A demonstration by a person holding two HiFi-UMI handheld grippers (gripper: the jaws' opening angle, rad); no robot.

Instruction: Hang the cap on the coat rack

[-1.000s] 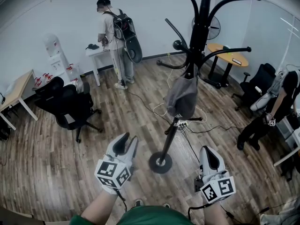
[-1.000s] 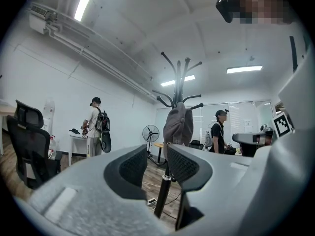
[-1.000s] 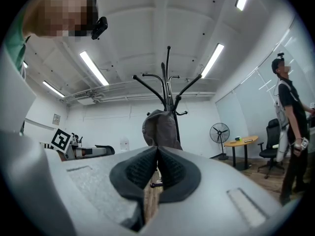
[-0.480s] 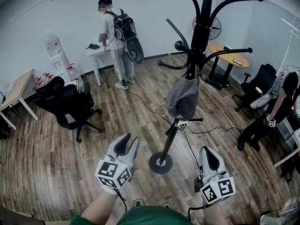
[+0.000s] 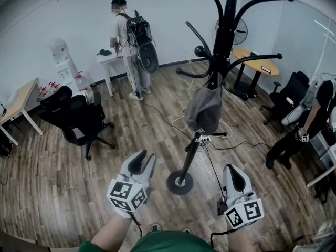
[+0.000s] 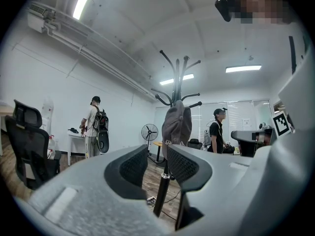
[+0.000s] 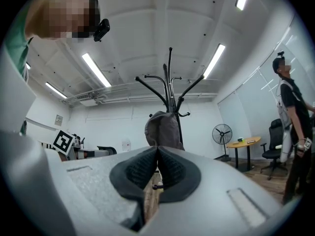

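Observation:
A grey cap (image 5: 203,109) hangs from a lower hook of the black coat rack (image 5: 223,41), whose round base (image 5: 180,182) stands on the wood floor just ahead of me. Both grippers are held low, short of the rack and apart from the cap. My left gripper (image 5: 140,159) is open, and nothing lies between its jaws. In the left gripper view the cap (image 6: 176,124) shows beyond the gap of that gripper (image 6: 156,155). My right gripper (image 5: 234,172) is shut and empty. In the right gripper view its closed pads (image 7: 157,151) sit below the cap (image 7: 162,129).
Cables and a power strip (image 5: 207,139) lie by the rack's foot. A black office chair (image 5: 79,119) stands to the left. A person with a backpack (image 5: 128,41) is at a white table at the back. At the right are a round table (image 5: 257,62) and another person (image 5: 307,125).

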